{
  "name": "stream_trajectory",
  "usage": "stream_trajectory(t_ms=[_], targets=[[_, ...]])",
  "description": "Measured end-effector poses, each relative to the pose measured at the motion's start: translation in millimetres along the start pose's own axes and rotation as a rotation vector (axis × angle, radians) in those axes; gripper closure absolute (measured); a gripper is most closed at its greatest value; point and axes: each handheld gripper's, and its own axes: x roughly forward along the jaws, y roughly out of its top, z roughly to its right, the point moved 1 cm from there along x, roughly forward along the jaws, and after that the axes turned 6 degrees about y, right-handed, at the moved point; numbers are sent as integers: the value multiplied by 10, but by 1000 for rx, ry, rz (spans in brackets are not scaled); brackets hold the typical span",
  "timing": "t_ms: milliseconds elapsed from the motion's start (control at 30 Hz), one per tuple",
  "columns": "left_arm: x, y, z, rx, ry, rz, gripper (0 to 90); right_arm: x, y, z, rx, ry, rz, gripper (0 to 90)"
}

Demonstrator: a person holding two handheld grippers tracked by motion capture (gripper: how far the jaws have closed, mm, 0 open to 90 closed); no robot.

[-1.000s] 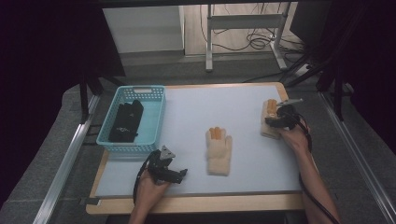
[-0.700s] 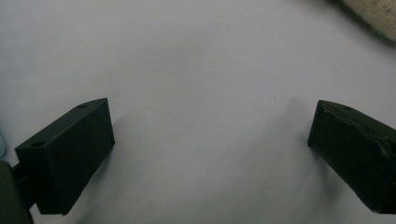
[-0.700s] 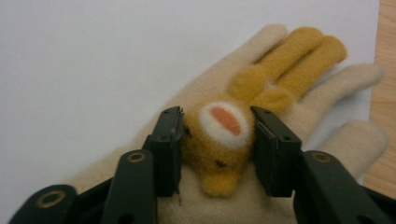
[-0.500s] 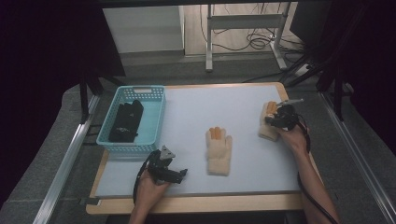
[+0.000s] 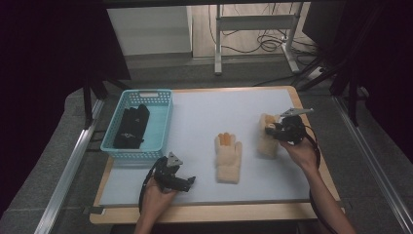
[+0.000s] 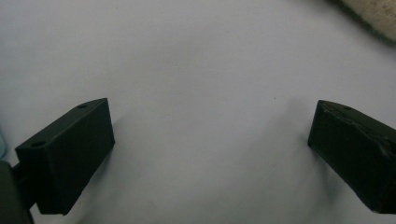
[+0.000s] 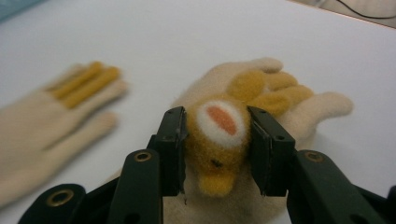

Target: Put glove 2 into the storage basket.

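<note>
My right gripper clamps the cream glove at far right; my left gripper hangs released, near left.

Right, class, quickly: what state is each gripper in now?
Left gripper: open, holding nothing, over the bare mat.
Right gripper: closed on the cream glove's yellow animal patch.

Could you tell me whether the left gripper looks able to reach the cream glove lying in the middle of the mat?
Probably yes: the left gripper is open, and bare mat lies between it and the middle glove.
</note>
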Motion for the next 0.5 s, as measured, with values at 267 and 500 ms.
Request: stream_trajectory(t_ms=[267, 500], targets=[[0, 0, -1, 2, 1, 1, 8, -70, 85, -597, -35, 130, 15, 586], [1, 0, -1, 2, 1, 2, 8, 13, 167, -1116, -66, 231, 3, 580]])
